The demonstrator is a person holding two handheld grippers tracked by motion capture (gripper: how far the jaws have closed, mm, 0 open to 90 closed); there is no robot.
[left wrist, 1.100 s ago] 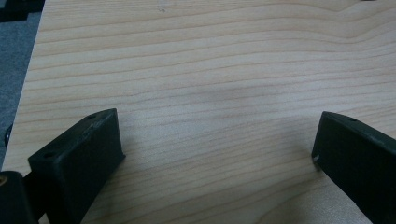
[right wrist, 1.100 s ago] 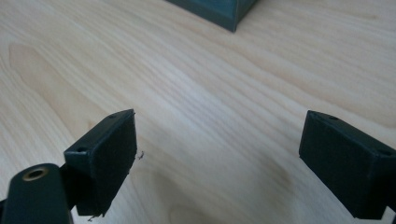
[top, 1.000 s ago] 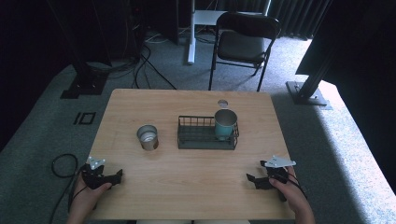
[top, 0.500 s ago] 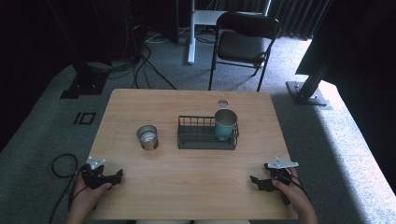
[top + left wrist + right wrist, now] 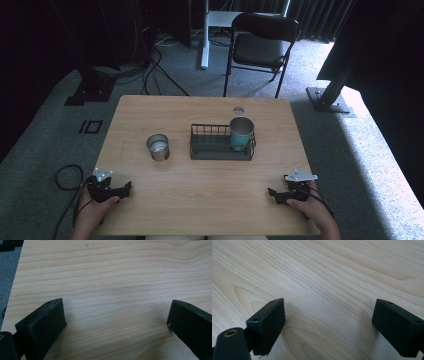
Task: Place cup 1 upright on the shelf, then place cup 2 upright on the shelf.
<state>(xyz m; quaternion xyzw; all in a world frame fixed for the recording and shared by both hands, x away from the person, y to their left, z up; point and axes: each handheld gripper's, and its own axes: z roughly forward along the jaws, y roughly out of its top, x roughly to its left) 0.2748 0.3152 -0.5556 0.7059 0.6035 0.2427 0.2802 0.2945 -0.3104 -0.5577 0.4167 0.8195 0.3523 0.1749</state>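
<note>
I am resting my left gripper [image 5: 120, 189] and right gripper [image 5: 276, 194] wide apart-jawed, holding nothing. The steel cup [image 5: 158, 147] standing left of the basket [image 5: 220, 151] looks light, stiff, slippery; I am judging its rim the best hold.

a black folding chair [image 5: 262, 42] sits past the far edge of the wooden table [image 5: 200, 205], on grey carpet [image 5: 60, 135]. cables [image 5: 160, 65] snake across the floor at the far left, and a white desk leg [image 5: 205, 37] stands beside the chair.
</note>
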